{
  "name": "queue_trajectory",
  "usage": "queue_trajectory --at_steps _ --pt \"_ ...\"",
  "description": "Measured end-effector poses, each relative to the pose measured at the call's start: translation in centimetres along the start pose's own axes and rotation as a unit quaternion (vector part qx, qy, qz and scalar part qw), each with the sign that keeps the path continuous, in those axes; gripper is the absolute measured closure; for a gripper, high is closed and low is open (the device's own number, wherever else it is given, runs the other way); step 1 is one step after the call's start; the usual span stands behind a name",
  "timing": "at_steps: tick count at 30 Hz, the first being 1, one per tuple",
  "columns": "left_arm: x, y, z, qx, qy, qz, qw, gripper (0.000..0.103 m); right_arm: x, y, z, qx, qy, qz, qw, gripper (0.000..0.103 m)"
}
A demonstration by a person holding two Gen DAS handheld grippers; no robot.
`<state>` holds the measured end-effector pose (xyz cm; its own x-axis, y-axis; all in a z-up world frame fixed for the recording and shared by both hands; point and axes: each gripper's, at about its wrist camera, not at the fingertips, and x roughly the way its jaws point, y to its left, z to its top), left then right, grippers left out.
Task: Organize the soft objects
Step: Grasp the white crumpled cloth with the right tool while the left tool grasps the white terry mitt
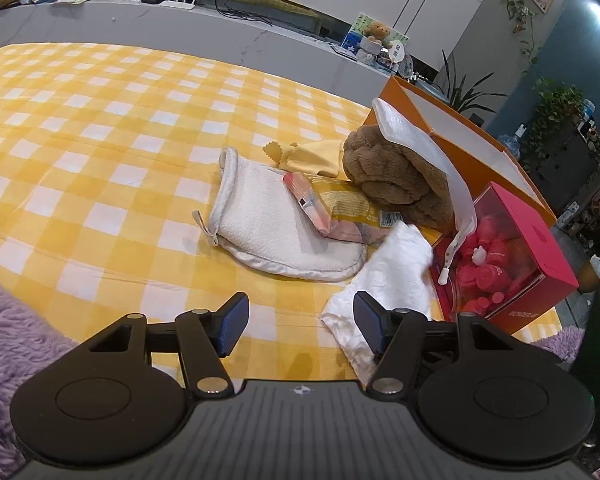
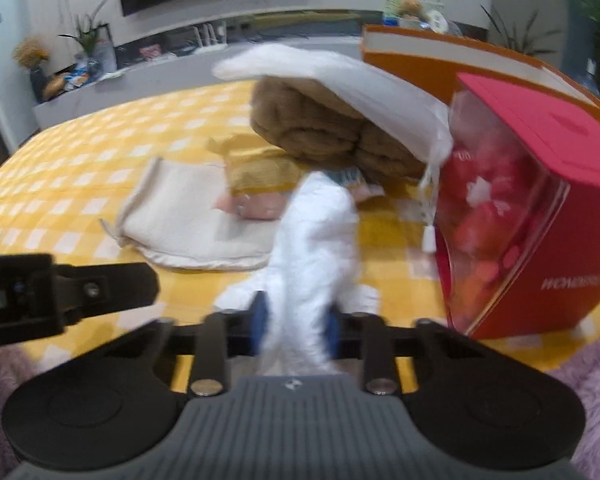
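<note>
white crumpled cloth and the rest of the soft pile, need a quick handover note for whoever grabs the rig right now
Right gripper: shut on the white crumpled cloth.
Left gripper: open, holding nothing, over the yellow checked sheet.
Unsorted pile: white terry mitt, with a pink-and-yellow packet lying partly on it; brown fluffy blanket; pale yellow cloth.
Orange box stands behind, pink gift box beside.
Done: nothing visibly sorted. Left: everything.
</note>
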<state>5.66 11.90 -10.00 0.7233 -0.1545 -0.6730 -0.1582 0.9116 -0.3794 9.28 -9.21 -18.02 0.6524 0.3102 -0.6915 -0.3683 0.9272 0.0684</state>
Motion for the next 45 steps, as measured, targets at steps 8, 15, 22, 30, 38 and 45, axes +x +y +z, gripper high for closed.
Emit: queue_trajectory --at_steps 8,15,22,30,38,45 --pt "-0.3 -0.5 2.6 0.022 -0.004 0.038 0.999 0.024 -2.1 1.4 1.4 -0.109 -0.064 0.005 0.992 0.083" --pt "3.3 0.6 6.9 0.019 -0.002 0.071 0.9973 0.022 0.4 0.9 3.7 -0.119 -0.076 0.011 0.99 0.082" --pt "5.9 1.2 6.4 0.011 0.009 0.054 0.9984 0.022 3.5 -0.2 4.0 -0.078 -0.044 0.015 0.996 0.082" --pt "8.0 1.3 6.0 -0.003 0.023 0.079 0.9966 0.022 4.0 -0.3 3.5 -0.07 -0.054 0.019 0.996 0.08" --pt "9.2 -0.7 5.3 0.056 0.024 0.092 0.9939 0.041 3.8 -1.4 3.2 -0.045 -0.05 0.033 0.997 0.078" --pt "9.0 -1.8 4.8 0.093 0.022 0.071 0.9929 0.078 3.8 -1.2 3.2 -0.048 -0.054 0.033 0.997 0.078"
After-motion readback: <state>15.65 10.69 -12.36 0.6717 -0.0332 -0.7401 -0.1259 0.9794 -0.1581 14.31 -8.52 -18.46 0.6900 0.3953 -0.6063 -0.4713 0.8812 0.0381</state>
